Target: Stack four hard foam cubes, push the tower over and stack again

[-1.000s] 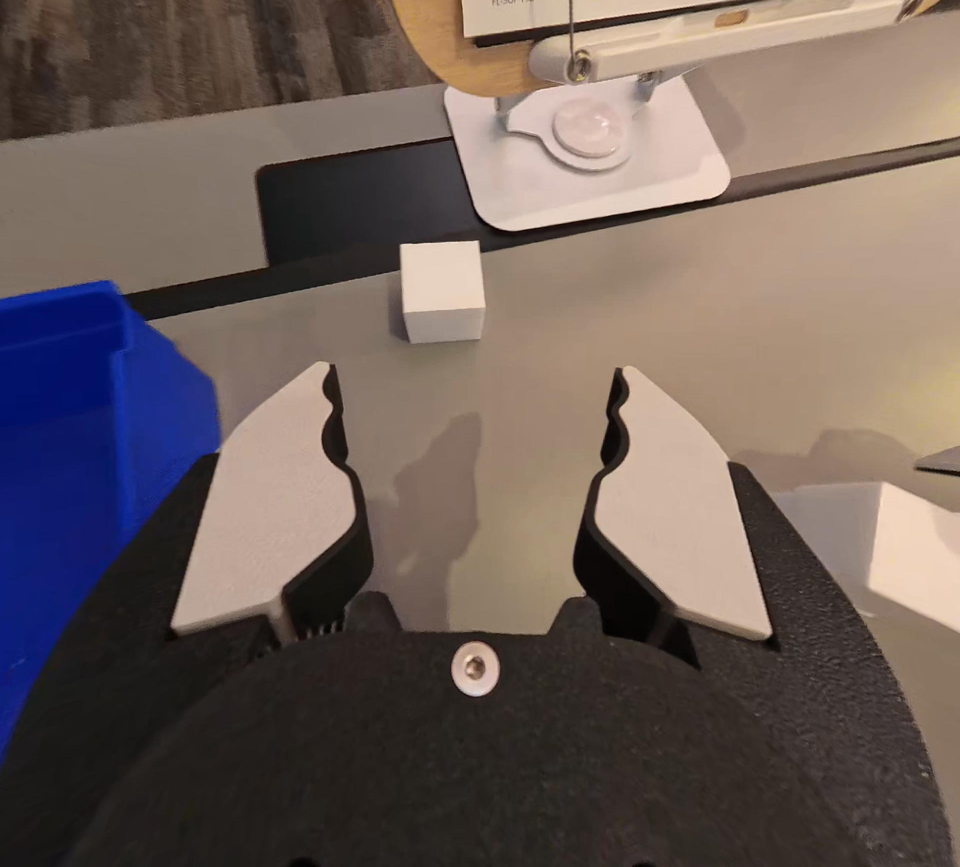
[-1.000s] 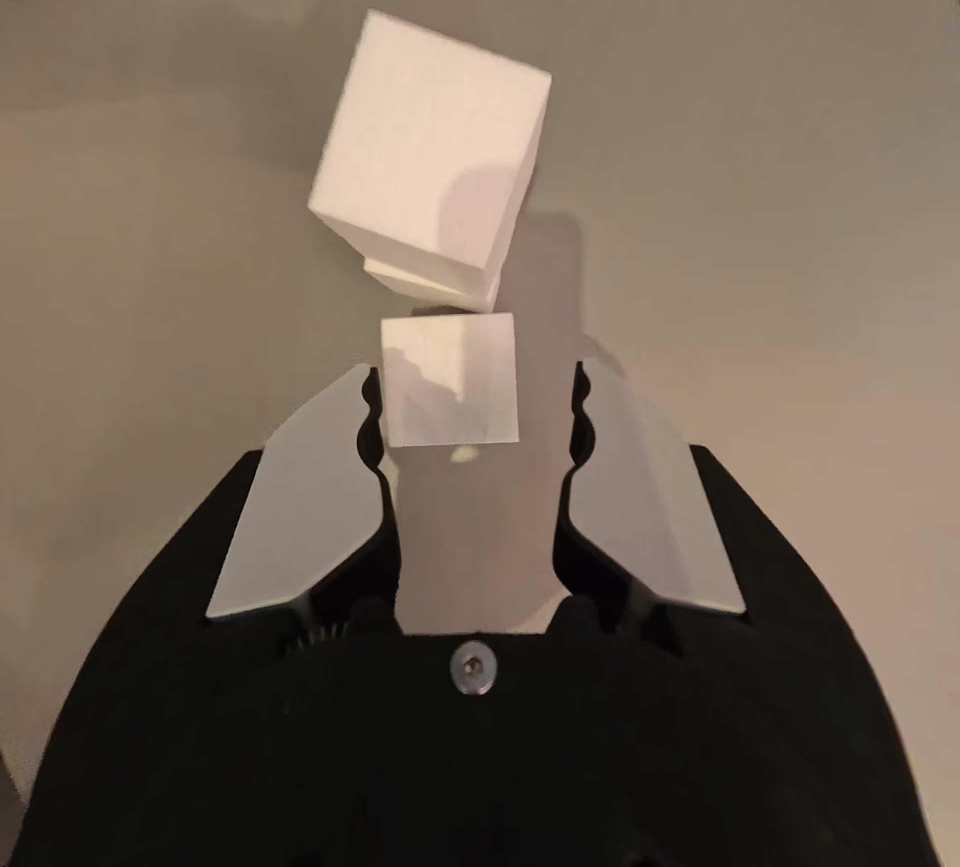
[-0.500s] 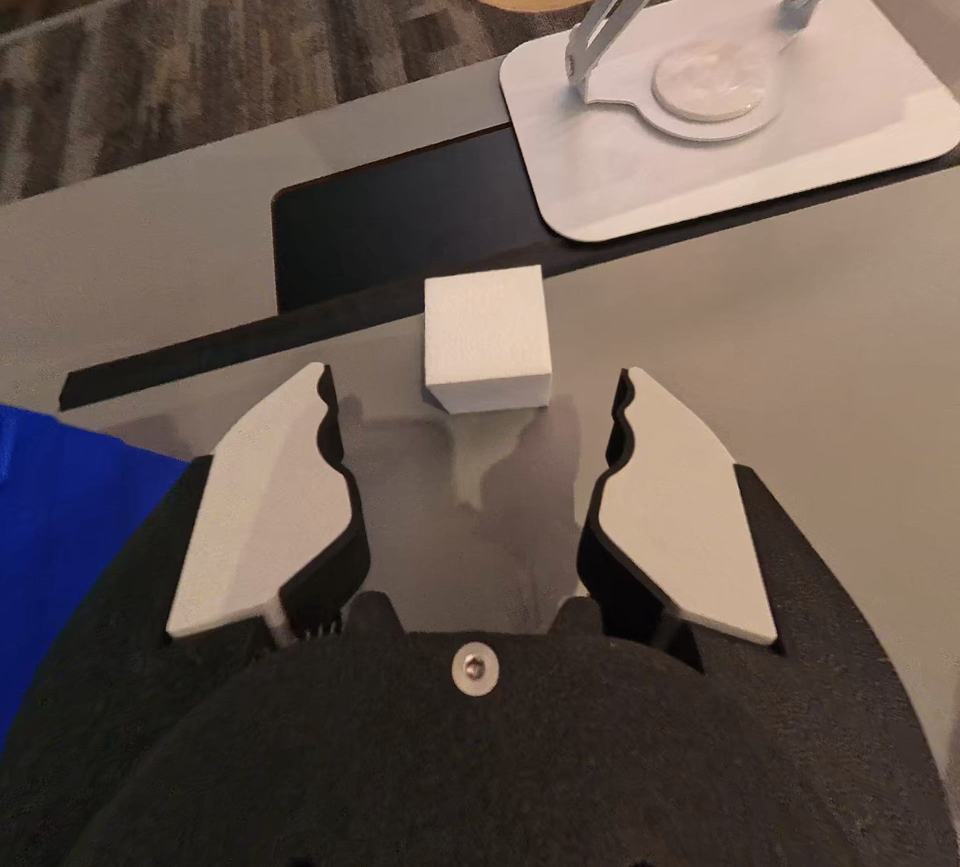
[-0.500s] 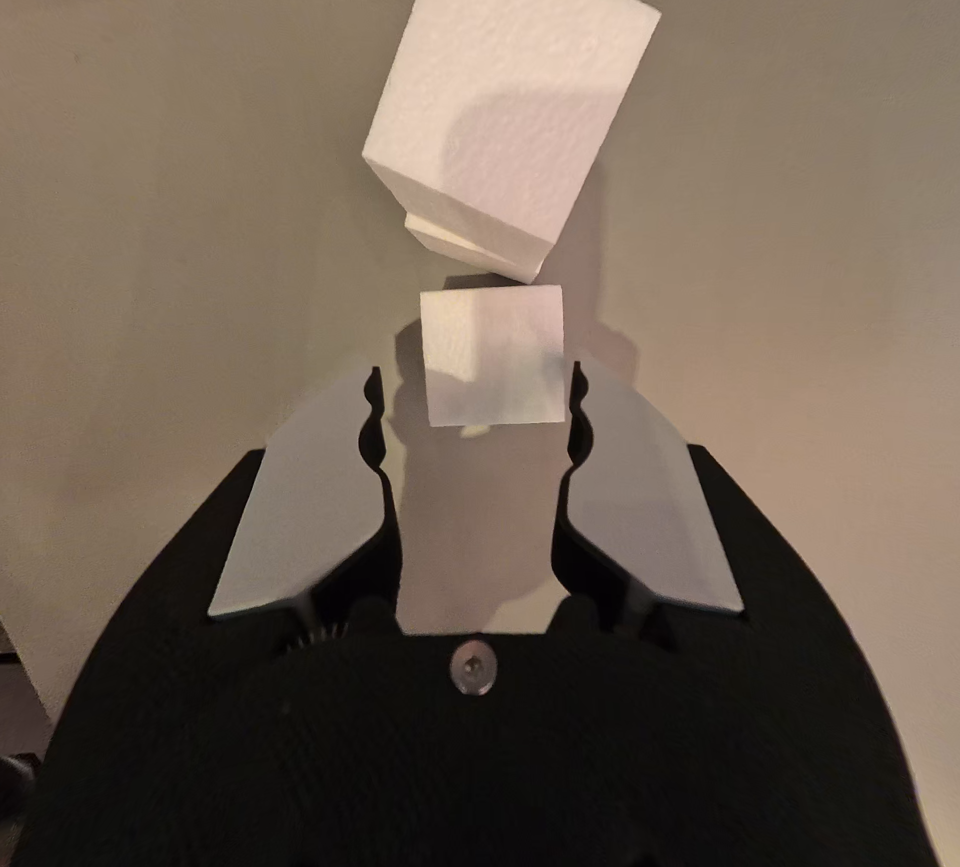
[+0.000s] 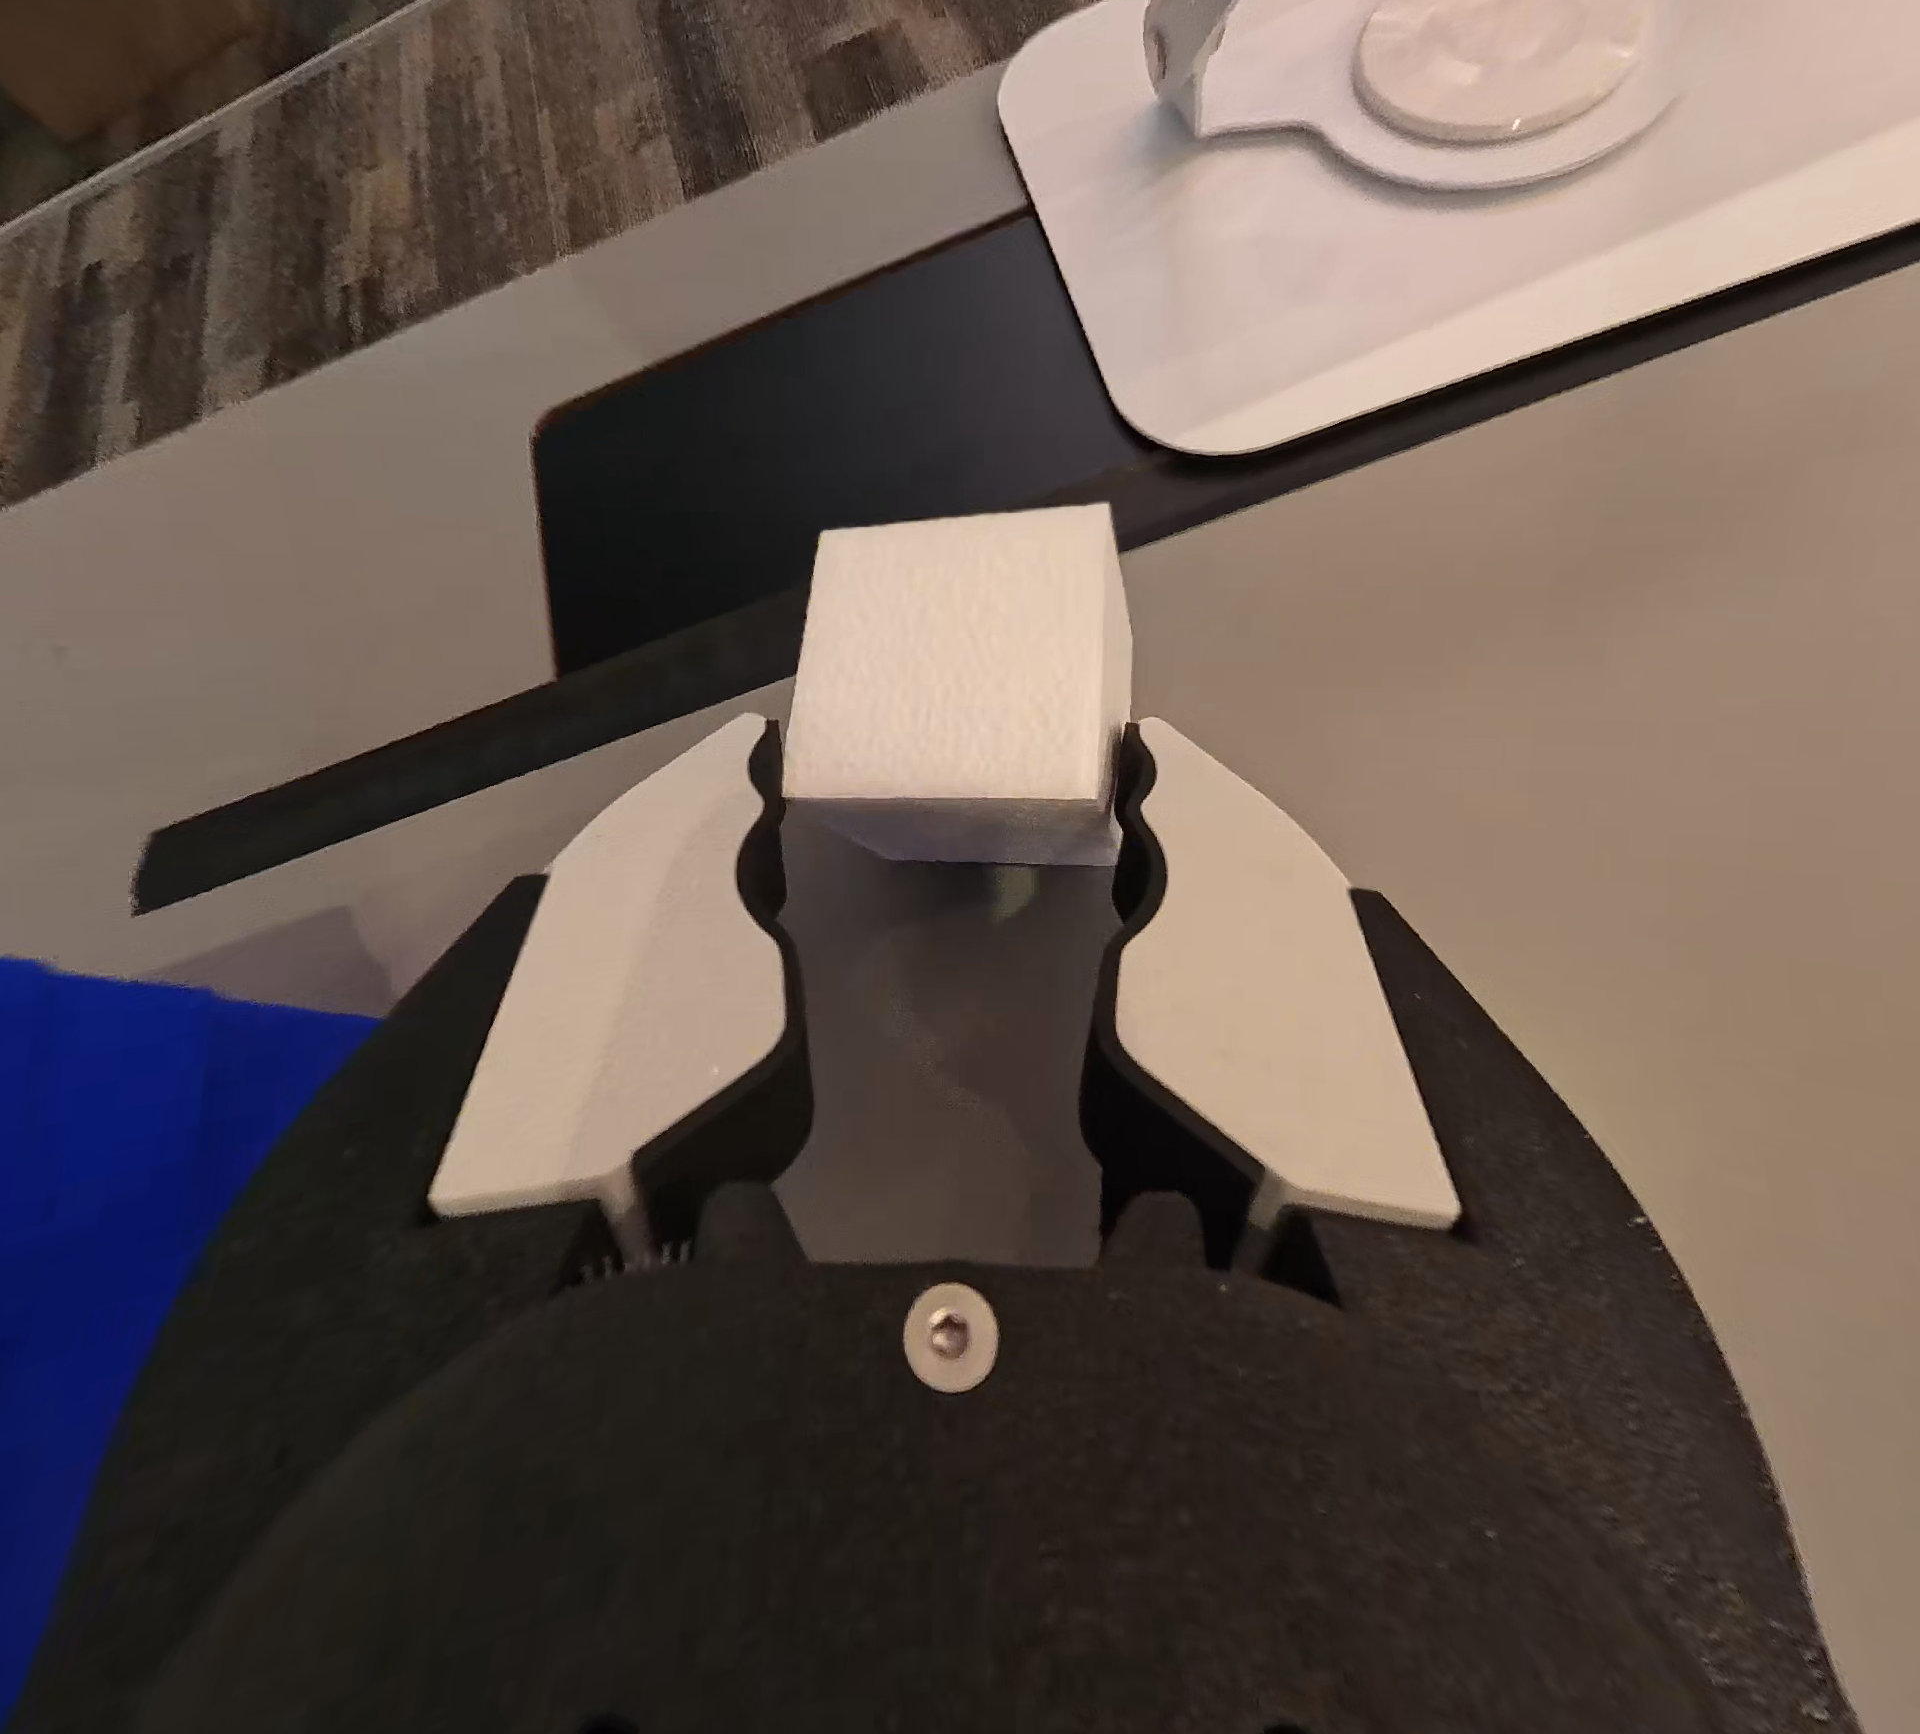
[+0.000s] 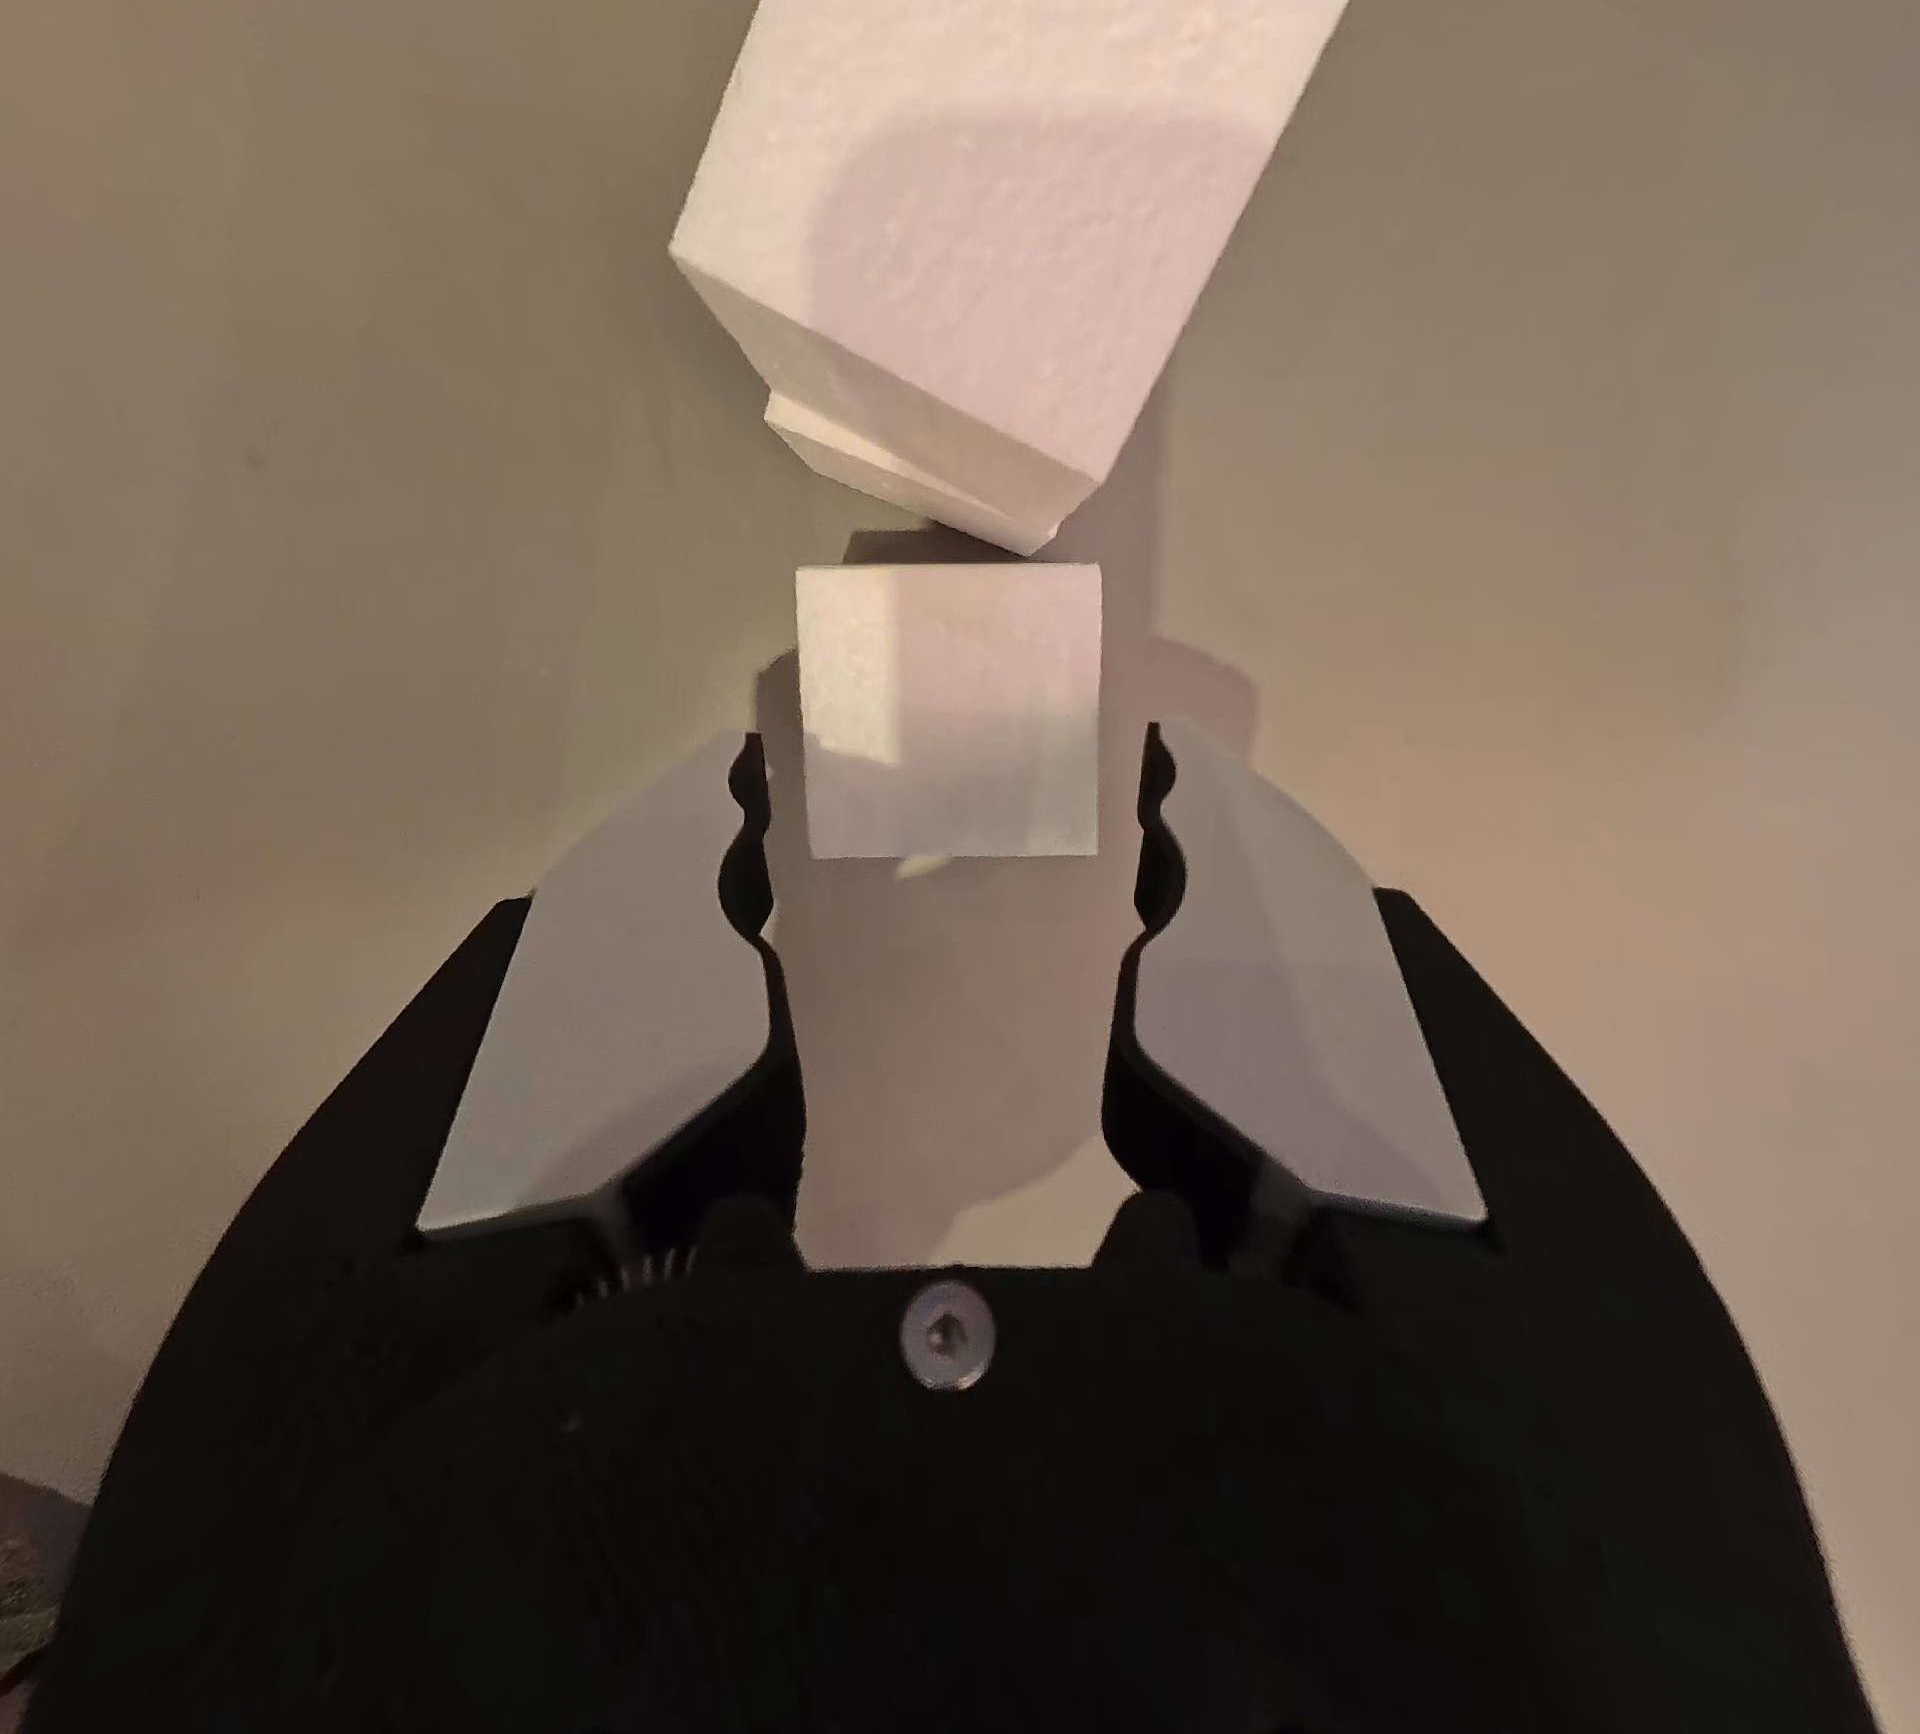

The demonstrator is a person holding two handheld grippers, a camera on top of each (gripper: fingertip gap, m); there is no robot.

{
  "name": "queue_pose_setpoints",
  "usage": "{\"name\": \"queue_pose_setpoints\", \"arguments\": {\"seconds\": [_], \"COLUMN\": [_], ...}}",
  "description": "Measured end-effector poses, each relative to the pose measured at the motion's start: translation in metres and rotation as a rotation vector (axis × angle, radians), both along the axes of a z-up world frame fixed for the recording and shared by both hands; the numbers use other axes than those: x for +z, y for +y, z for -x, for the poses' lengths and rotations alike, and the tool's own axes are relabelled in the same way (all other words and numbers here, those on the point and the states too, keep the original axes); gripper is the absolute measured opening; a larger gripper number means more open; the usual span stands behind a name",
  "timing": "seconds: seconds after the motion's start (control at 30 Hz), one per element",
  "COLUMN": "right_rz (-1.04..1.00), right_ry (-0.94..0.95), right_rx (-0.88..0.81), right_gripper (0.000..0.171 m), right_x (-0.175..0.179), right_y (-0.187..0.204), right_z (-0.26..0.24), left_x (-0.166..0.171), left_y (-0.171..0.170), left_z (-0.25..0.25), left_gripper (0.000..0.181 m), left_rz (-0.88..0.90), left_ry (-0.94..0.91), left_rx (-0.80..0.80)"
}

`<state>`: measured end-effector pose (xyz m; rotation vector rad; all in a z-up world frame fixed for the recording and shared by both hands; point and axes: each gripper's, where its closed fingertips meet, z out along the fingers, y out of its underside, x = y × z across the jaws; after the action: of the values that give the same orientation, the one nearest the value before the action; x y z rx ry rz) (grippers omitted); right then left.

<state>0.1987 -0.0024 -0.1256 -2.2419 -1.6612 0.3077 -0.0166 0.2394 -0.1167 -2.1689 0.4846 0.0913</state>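
Left gripper (image 5: 948, 785) reached cube (image 5: 951, 656) (bin (image 5: 156, 1165) beside).

Cube (image 5: 951, 666): white grainy foam, matt. Tabletop (image 5: 1507, 801): smooth grey, slight sheen.

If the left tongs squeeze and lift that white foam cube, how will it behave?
The white foam cube looks rigid and grainy, so it will probably hold shape and not slip. Likely light for its size. Flat faces: it should slide, not roll. The left tongs sit close around it.
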Motion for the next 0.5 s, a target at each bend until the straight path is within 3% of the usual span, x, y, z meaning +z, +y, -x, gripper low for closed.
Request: {"name": "queue_pose_setpoints", "arguments": {"seconds": [0.17, 0.33, 0.4, 0.5], "right_rz": [-0.007, 0.015, 0.037, 0.036], "right_ry": [-0.014, -0.017, 0.005, 0.031], "right_rx": [0.009, -0.081, -0.125, -0.239], "right_gripper": [0.056, 0.056, 0.056, 0.056], "right_x": [-0.003, -0.001, 0.003, 0.014], "right_y": [0.0, 0.011, 0.017, 0.033], "right_z": [0.002, -0.017, -0.029, -0.059], "left_x": [0.061, 0.155, 0.164, 0.164], "left_y": [-0.04, -0.128, -0.163, -0.185], "left_z": [-0.003, -0.068, -0.09, -0.102], "left_gripper": [0.062, 0.061, 0.062, 0.061], "left_rz": [0.012, 0.057, 0.089, 0.051], "left_ry": [-0.105, -0.481, -0.481, -0.334], "left_rx": [-0.104, -0.334, -0.399, -0.38]}}
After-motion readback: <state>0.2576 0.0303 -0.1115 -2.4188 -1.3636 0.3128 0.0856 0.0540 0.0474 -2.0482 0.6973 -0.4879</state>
